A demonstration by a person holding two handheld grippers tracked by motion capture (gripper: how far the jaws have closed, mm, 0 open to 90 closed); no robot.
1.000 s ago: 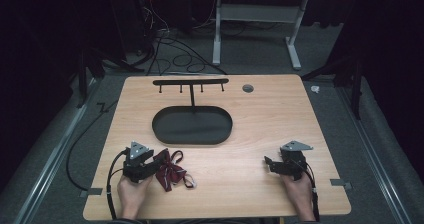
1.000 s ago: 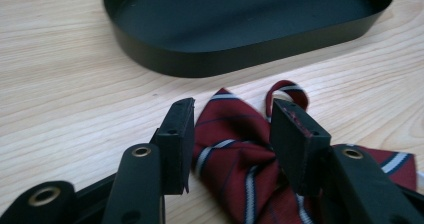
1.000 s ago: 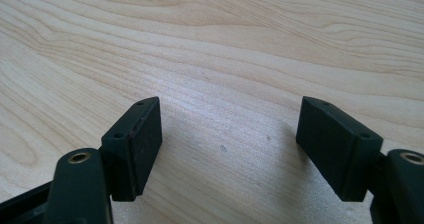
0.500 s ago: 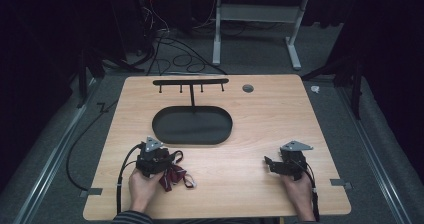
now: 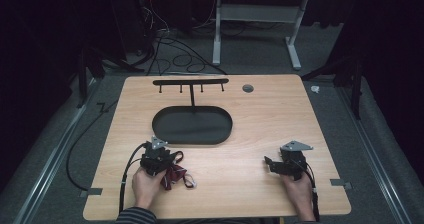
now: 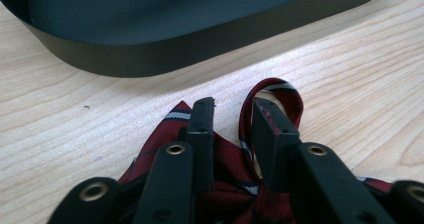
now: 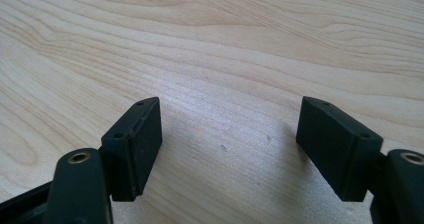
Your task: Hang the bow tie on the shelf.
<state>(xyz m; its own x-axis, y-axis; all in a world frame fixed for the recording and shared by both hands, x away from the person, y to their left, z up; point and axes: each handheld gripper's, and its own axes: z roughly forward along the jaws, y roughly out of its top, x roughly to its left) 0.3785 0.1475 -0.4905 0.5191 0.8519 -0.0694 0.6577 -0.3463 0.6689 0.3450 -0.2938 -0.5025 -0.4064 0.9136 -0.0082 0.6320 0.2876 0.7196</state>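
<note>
Dark room, wooden table (image 5: pixel 250 134), black oval tray (image 5: pixel 192 125) with a hook rack (image 5: pixel 190 82) behind it. Striped maroon necktie (image 6: pixel 235 184) lies bunched at the near left, just short of the tray. Left gripper (image 6: pixel 232 111) has just been closing over it, loop of tie between the jaws, pads not clearly pinching yet. Right gripper (image 7: pixel 227 124) rests wide open, empty. Risk: jaws catch one thin fold only, so the tie slips or unravels on lifting.

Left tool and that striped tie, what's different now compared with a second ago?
The left tool slid rightward over the table onto the crumpled red striped tie, and its jaws have just been closing, with a fold of the fabric between them. The right tool stayed put, open over bare wood; the black tray stand is unmoved.
</note>
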